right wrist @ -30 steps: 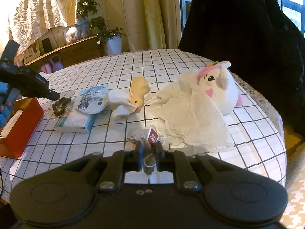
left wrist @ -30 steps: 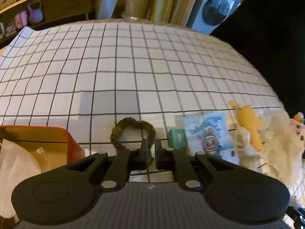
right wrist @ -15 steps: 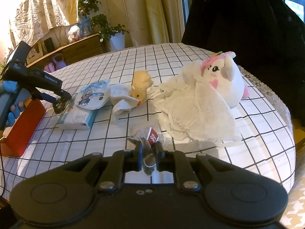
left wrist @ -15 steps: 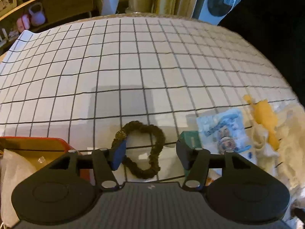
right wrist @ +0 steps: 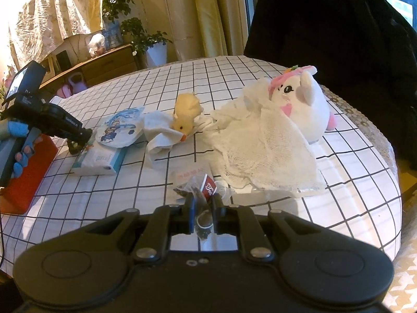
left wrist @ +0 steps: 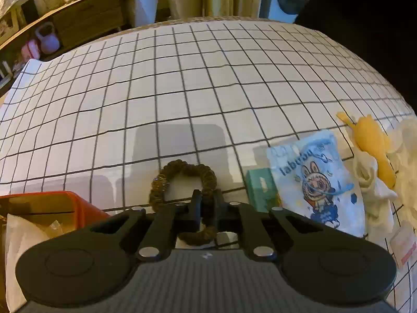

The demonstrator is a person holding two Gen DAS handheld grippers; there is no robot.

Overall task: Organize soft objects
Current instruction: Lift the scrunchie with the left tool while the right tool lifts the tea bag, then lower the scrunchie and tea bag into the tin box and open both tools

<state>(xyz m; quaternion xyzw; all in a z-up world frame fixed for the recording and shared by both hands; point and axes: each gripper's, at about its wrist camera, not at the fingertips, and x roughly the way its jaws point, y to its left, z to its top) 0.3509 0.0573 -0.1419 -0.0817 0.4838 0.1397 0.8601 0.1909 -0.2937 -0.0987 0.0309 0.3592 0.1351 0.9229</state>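
2 wrist views, shared checked table [left wrist: 198, 83]

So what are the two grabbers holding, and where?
Left gripper pinches the brown scrunchie on its right side. Right gripper pinches a small clear packet by its near end.

Left gripper [left wrist: 207, 203] lowered, fingers opened, then clamped on brown scrunchie [left wrist: 182, 180].

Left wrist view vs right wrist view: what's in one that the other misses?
Left wrist only: the left gripper shut on the brown scrunchie, and the red box's open inside.
Right wrist only: the white plush, the gauze cloth, and the right gripper shut on a tea bag.
Both: checked tablecloth, cartoon pouch, yellow duck toy.
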